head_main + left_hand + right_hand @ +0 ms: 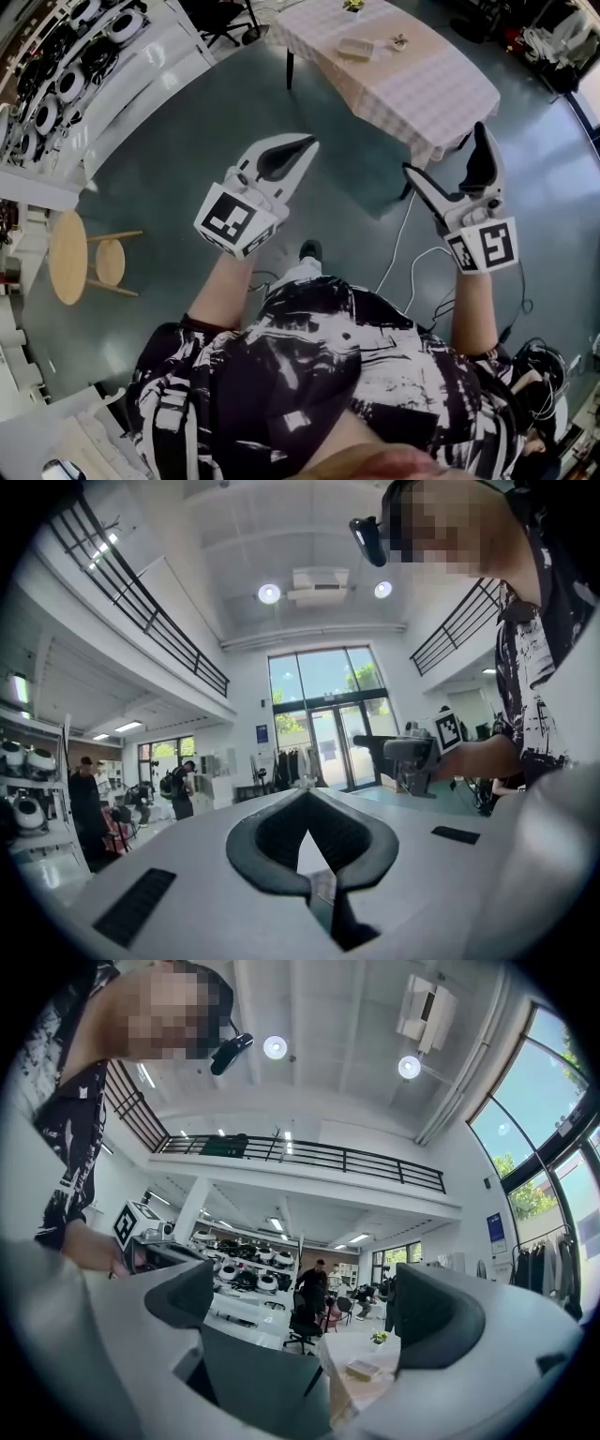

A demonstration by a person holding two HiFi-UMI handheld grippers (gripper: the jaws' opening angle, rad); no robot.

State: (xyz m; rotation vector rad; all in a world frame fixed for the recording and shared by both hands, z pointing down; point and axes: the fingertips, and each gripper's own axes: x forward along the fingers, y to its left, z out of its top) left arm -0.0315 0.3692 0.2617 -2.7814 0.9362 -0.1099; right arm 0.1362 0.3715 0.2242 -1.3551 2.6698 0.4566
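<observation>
I hold both claws in the air above the grey floor (187,159), with the checked-cloth surface (422,84) well ahead of them and a small flat box (354,47) lying on it. My left claw (305,142) is closed tip to tip on nothing. My right claw (448,155) gapes wide and empty.

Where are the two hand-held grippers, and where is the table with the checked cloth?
left gripper (307,142), head view, at its closed jaw tips.
right gripper (445,148), head view, the gap midway between its spread fingertips.
table (427,89), head view, a bare patch of its checked cloth.
</observation>
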